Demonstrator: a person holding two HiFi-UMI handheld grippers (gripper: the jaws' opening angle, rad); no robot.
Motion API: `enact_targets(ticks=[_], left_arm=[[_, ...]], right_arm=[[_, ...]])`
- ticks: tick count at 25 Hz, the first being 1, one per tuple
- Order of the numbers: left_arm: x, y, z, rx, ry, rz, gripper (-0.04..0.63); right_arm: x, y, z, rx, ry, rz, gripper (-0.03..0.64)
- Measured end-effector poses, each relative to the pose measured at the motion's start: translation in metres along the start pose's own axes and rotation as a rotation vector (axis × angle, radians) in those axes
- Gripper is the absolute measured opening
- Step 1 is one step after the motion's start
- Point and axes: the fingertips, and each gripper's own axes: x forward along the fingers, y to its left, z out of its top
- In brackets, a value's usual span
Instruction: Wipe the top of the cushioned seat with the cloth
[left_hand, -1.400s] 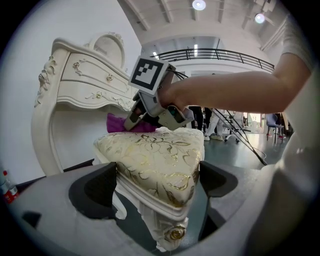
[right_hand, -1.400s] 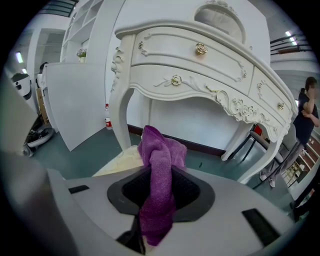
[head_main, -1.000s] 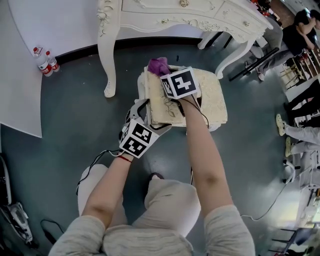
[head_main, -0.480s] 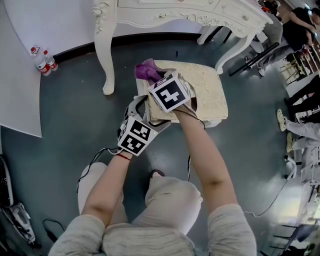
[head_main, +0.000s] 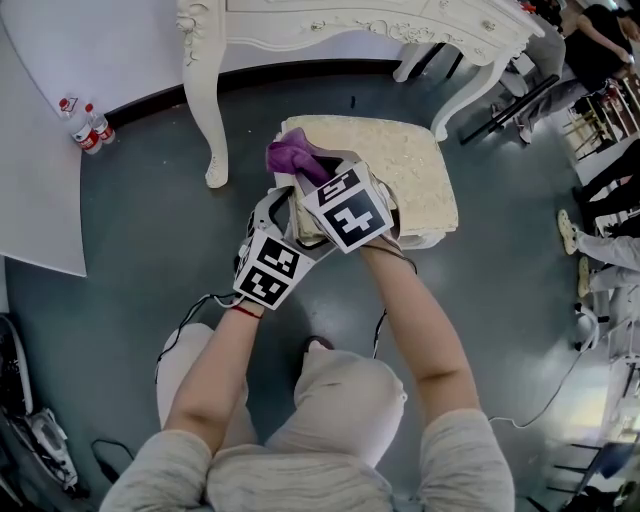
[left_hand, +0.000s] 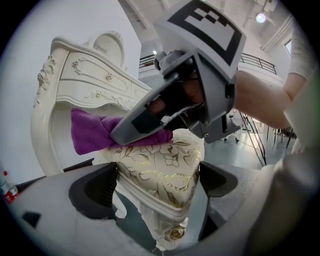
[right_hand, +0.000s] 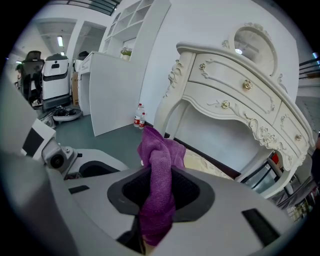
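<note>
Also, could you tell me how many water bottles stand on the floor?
2: one bottle and a second bottle beside it, by the white panel; others may be hidden.

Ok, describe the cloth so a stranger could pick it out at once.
Find the white carved dressing table; before it stands a cream cushioned stool with gold floral fabric. At the seat's far left corner sits a bunched cloth, pinched in the right gripper. It is the only purple thing there.

Bright, even indoor light; gripper views fisheye, corners black; cloth (right_hand: 159, 190) perhaps soft.
</note>
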Motion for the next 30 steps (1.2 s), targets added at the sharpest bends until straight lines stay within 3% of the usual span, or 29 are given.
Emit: enact_targets(ticks=[10,30], left_arm=[[-0.001,0.001,0.0,-0.001,-0.003,-0.001,0.515],[-0.001,-0.001,0.001,0.003,-0.009,0.001,0.515]], right_arm=[[-0.011,-0.041,-0.024,0.09,-0.005,-0.081,0.104],[-0.064,-0.158,-0.123,0.269,0.075,-0.298,0.103]])
